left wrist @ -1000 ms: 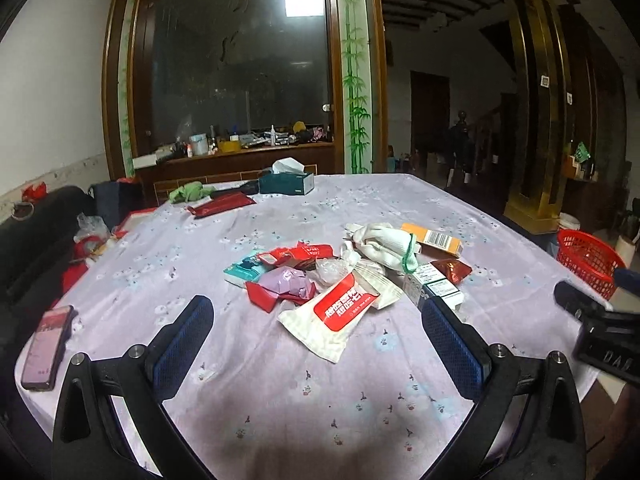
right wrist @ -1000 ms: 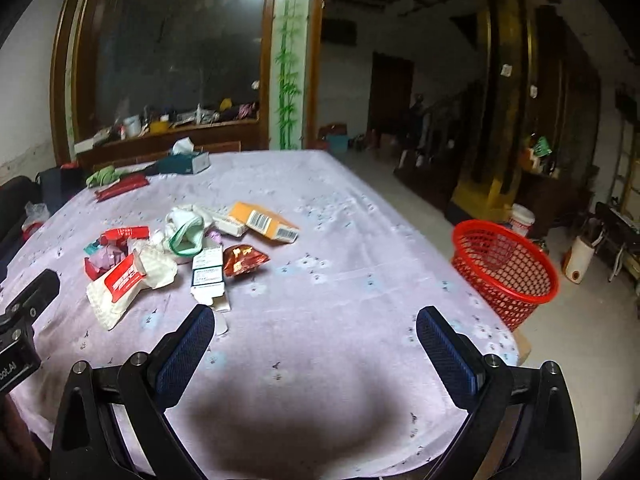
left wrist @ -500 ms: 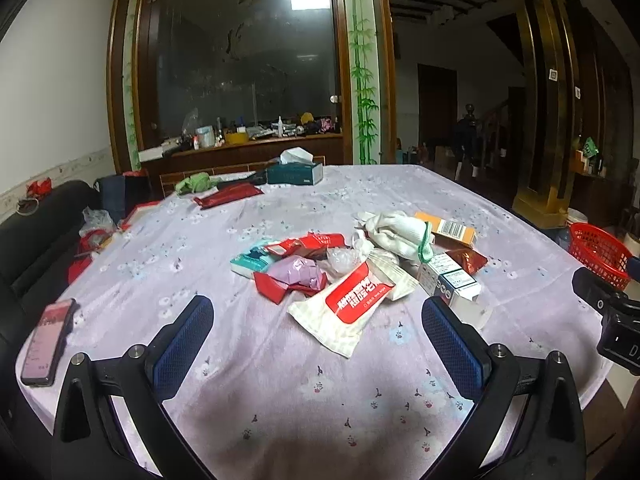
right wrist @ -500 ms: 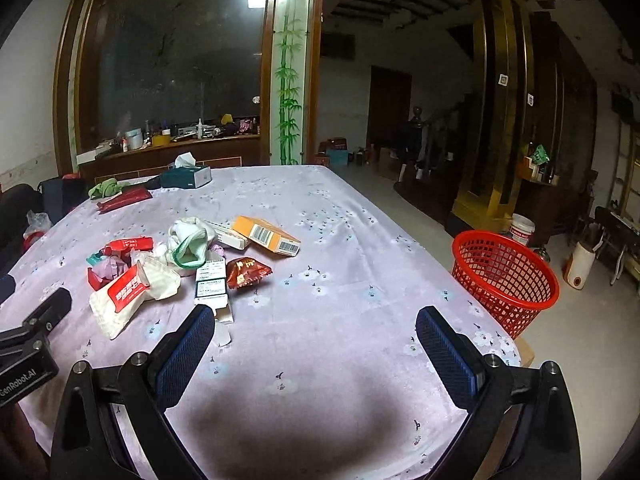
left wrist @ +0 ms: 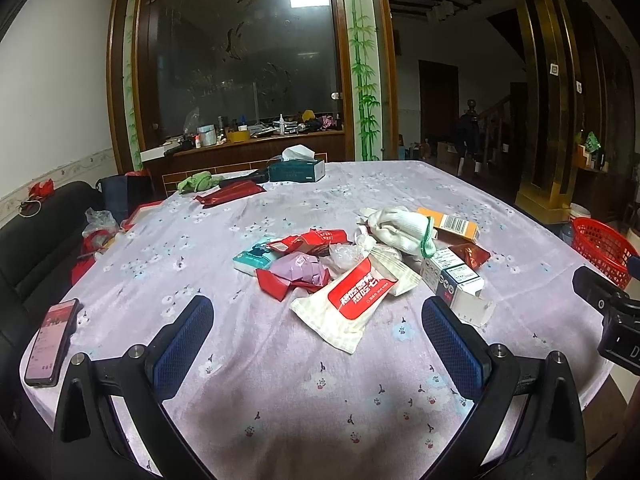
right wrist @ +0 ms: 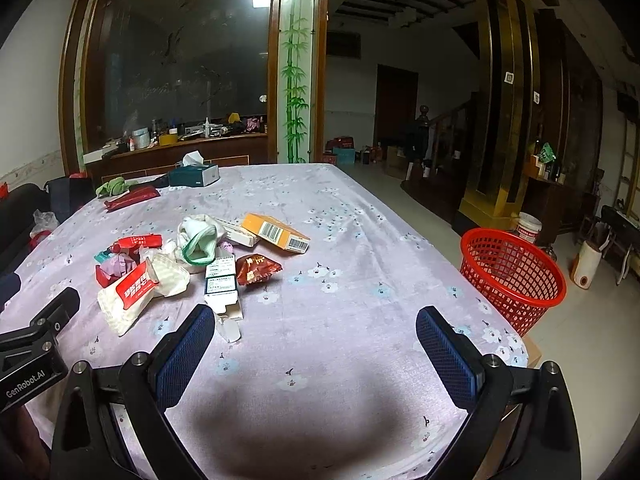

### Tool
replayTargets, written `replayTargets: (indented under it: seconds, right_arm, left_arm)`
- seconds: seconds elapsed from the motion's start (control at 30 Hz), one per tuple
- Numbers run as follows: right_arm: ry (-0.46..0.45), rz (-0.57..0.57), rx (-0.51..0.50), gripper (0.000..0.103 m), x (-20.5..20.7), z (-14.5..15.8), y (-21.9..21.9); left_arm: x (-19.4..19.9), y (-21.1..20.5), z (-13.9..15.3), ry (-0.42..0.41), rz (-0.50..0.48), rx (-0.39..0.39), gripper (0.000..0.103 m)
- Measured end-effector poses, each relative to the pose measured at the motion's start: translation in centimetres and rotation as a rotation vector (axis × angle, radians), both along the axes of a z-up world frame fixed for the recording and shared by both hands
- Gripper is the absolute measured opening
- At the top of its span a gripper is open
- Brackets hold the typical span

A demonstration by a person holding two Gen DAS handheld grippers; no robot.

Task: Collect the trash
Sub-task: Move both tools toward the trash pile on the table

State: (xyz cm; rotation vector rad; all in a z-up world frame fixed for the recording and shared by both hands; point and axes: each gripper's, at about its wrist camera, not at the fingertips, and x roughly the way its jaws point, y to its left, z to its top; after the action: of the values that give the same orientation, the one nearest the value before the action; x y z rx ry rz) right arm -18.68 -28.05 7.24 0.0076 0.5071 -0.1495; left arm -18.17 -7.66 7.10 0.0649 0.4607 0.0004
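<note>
A pile of trash lies mid-table: a white wet-wipe pack with a red label (left wrist: 352, 300) (right wrist: 130, 294), red and purple wrappers (left wrist: 298, 270), a white cloth (left wrist: 404, 228) (right wrist: 198, 238), an orange box (left wrist: 450, 224) (right wrist: 276, 234), a brown snack packet (right wrist: 256, 270) and an open white carton (left wrist: 456, 280) (right wrist: 222, 286). My left gripper (left wrist: 316, 318) is open and empty, short of the wipe pack. My right gripper (right wrist: 314, 330) is open and empty over bare cloth, right of the pile. A red mesh basket (right wrist: 512, 276) (left wrist: 602, 246) stands on the floor beyond the table's right edge.
The table wears a lilac flowered cloth (right wrist: 340, 220). A phone (left wrist: 50, 342) lies at its near left corner. A tissue box (left wrist: 296, 168), a dark red pouch (left wrist: 230, 194) and a green rag (left wrist: 198, 182) sit at the far end. A black sofa (left wrist: 36, 240) runs along the left.
Both grippers have risen and tipped, so the pile sits lower and nearer in each view. Both stay open and empty. Nothing on the table has moved.
</note>
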Motion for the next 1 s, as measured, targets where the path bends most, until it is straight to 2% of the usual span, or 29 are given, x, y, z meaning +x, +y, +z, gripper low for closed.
replayTargets:
  seconds: [0.73, 1.0]
  right_arm:
    - [0.029, -0.011, 0.012, 0.102, 0.4, -0.7, -0.2]
    - [0.031, -0.020, 0.014, 0.102, 0.4, -0.9, -0.2]
  left_arm:
    - [0.5, 0.3, -0.6, 0.034, 0.005, -0.022, 0.103]
    - [1.4, -0.3, -0.9, 0.058, -0.021, -0.030, 0.103]
